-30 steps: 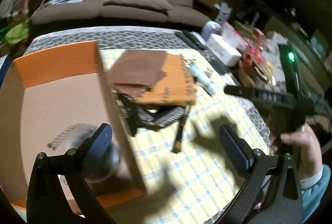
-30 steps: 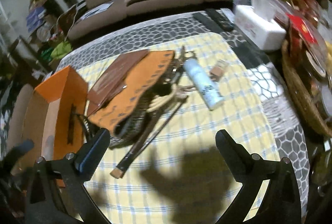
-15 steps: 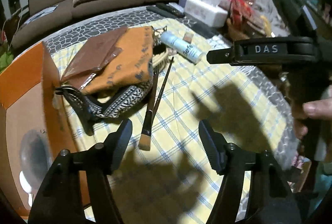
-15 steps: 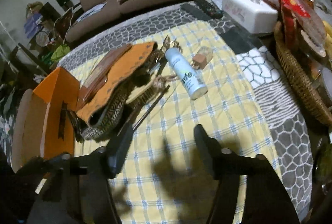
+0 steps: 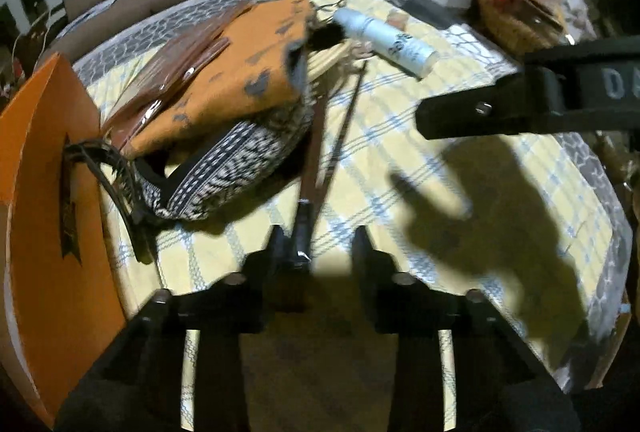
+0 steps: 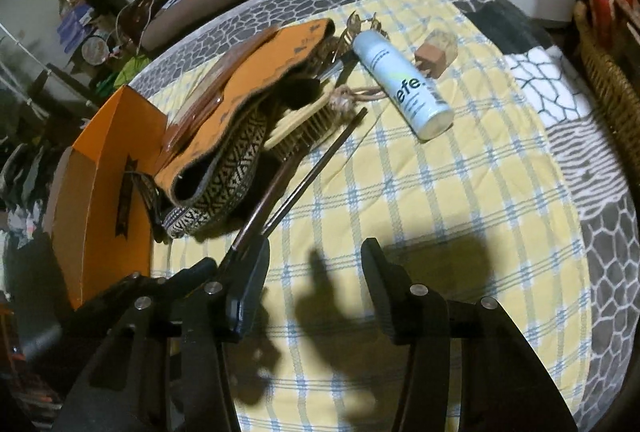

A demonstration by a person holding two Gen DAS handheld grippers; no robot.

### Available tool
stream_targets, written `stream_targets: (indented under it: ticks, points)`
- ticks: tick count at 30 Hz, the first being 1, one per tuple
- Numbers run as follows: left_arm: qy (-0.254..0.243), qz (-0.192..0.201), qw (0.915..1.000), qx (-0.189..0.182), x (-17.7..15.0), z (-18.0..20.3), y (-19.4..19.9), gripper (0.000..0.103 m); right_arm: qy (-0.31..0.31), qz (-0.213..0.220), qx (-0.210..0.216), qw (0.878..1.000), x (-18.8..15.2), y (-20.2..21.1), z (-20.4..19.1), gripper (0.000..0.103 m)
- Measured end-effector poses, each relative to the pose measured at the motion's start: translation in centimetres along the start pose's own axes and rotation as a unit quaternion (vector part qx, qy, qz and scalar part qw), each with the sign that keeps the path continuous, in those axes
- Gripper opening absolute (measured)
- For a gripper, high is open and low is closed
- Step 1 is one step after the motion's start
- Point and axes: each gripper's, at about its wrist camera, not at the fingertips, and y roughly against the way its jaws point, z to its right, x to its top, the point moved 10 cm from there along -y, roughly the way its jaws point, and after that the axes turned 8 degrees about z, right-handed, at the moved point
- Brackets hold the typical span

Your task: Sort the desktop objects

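— Where can my claws pass?
— Lower right of both views: bare yellow checked cloth (image 6: 460, 199), only shadows there.
— And left?
— Blocked: orange box (image 5: 44, 191) at the left edge, patterned pouch (image 5: 224, 167) beside it, two brushes (image 6: 304, 167) slanting through centre, white bottle (image 6: 404, 83) upper middle.

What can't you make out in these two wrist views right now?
- Whether the left gripper actually pinches the long brown-handled brush: left view is motion-blurred, and its own fingers cover the brush end.
- Inside of the orange cardboard box: both views show only its outer wall.
- Full label on the white spray bottle: it curves out of sight in the right view and blurs in the left.
- The right gripper encloses nothing.
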Motion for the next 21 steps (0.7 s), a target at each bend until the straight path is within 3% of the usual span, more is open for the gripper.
stream_targets:
  ticks: [1,5,16,18,19,21]
  points:
    - [0.009,-0.003,0.9999,-0.004,-0.1,-0.3,-0.1,0.011,-0.001,-0.002,0.001,1.0,0.0,-0.1,0.0,0.05]
    - [0.036,-0.006,0.9986,-0.038,-0.6,-0.4,0.4,0.009,-0.009,-0.011,0.008,1.0,-0.4,-0.6,-0.4,0.05]
    - [0.045,-0.024,0.9937,-0.1,-1.7,2.5,2.8,0.008,-0.02,-0.061,0.031,0.997,-2.7,-3.6,-1.8,0.05]
    - [0.039,-0.024,0.9935,-0.104,-1.8,3.0,3.2,0.008,-0.019,-0.066,0.029,0.997,-3.0,-4.0,-1.8,0.042]
    - [0.036,-0.023,0.9935,-0.105,-1.8,3.2,3.3,0.008,-0.019,-0.066,0.029,0.997,-3.0,-4.0,-1.7,0.031]
    - [0.034,-0.022,0.9933,-0.108,-1.7,3.4,3.6,0.008,-0.022,-0.063,0.032,0.997,-2.9,-3.9,-1.6,0.021]
